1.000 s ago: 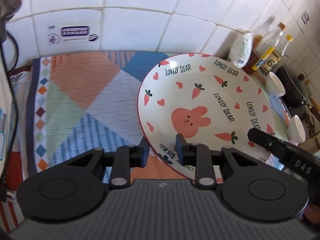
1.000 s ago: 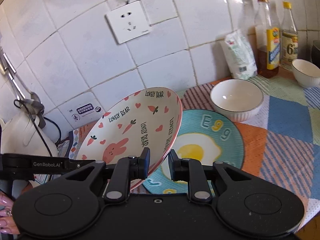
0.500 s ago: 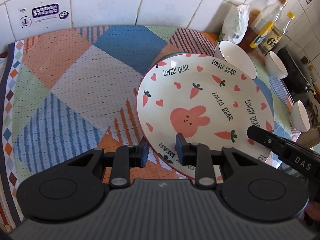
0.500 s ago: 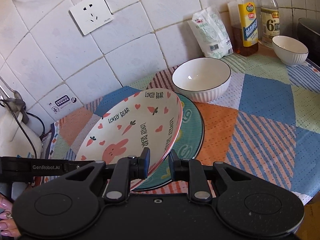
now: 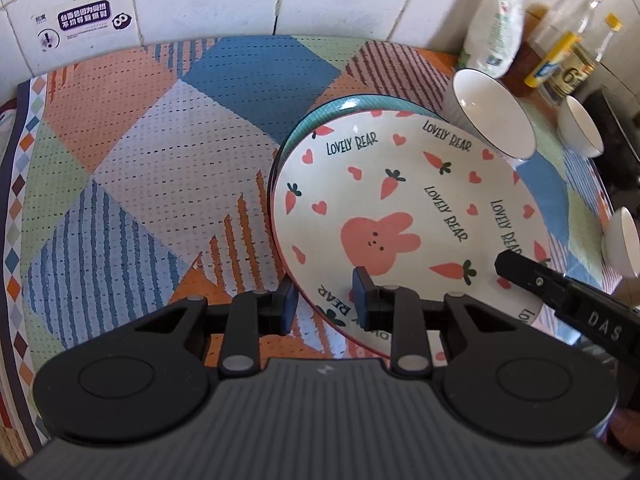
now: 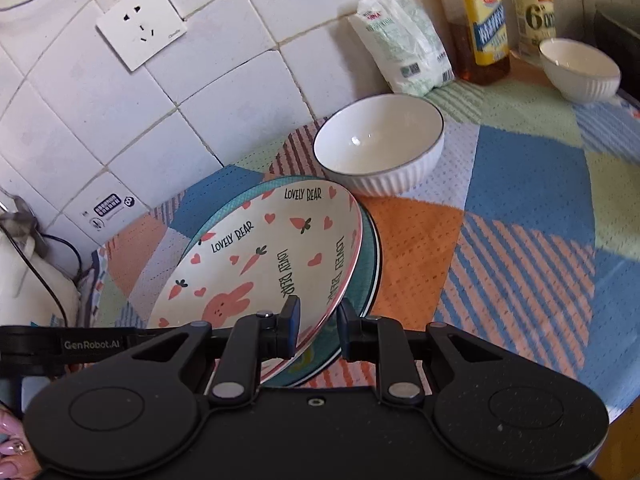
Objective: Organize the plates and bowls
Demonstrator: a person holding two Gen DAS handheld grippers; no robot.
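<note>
A bunny plate (image 5: 404, 216), held tilted over a teal plate (image 6: 366, 264) on the patchwork mat (image 5: 132, 176), is clamped at its rim by both tools: the left gripper (image 5: 324, 304) on the near edge, the right gripper (image 6: 318, 326) on the opposite edge. Behind the bunny plate sits a white bowl (image 6: 380, 148). Only the right view shows the wall socket (image 6: 140, 24); only the left shows a third bowl (image 5: 622, 246) to the bunny plate's right.

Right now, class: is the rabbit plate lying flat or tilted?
Tilted: the rabbit plate slants over the teal plate, held by both grippers.
</note>
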